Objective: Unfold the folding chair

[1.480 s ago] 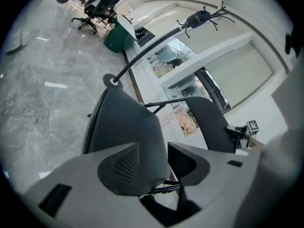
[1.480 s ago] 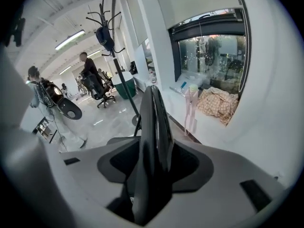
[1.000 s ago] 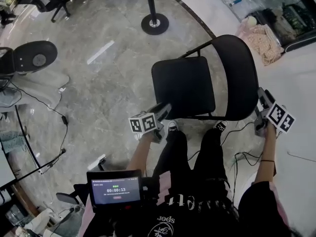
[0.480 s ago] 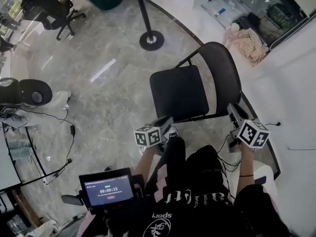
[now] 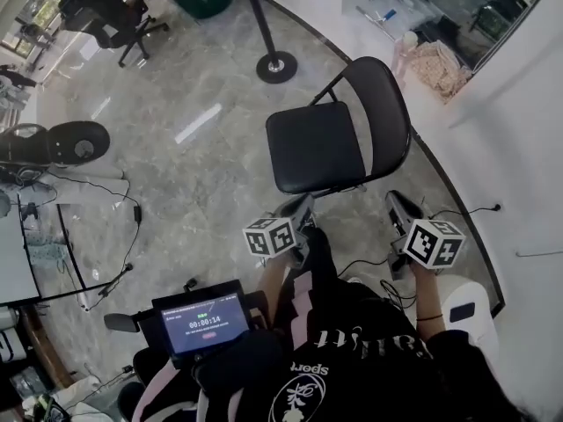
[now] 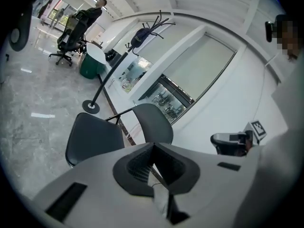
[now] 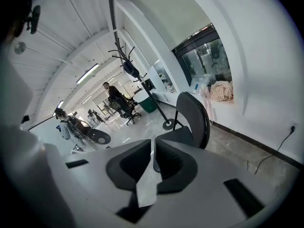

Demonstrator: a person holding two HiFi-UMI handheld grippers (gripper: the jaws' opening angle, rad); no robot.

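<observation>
Folding chair (image 5: 330, 134) stands on the shiny grey floor (image 5: 193, 174), at 12 o'clock from the person in the head view; a white wall (image 5: 519, 148) is near it at 3 o'clock. It looks open already; the black seat (image 5: 315, 146) lies flat, and the round black back (image 5: 385, 104) stands up at 2 o'clock from the seat; so I think the job is done, or almost done.

I think the chair is stiff and a bit heavy for one claw, since its frame looks like metal; it will not bend or squash, and it should not break if it bumps the floor. The thin black tube (image 5: 339, 84) at 1 o'clock from the seat looks smooth, so a claw could slip on it; the part where the chair folds could nip anything in the way. The seat and back look a little padded, so they should give a better hold. If it needs more pushing, I would take the top edge of the back with one claw and the front edge of the seat with the other.

Left claw (image 5: 303, 206) hangs at 7 o'clock from the seat, not touching the chair; its jaws have just been closing and are now pressed together on nothing. Right claw (image 5: 398, 202) hangs at 5 o'clock from the seat, also off the chair; its jaws have just been closing too, with a thin gap left and nothing in it.
</observation>
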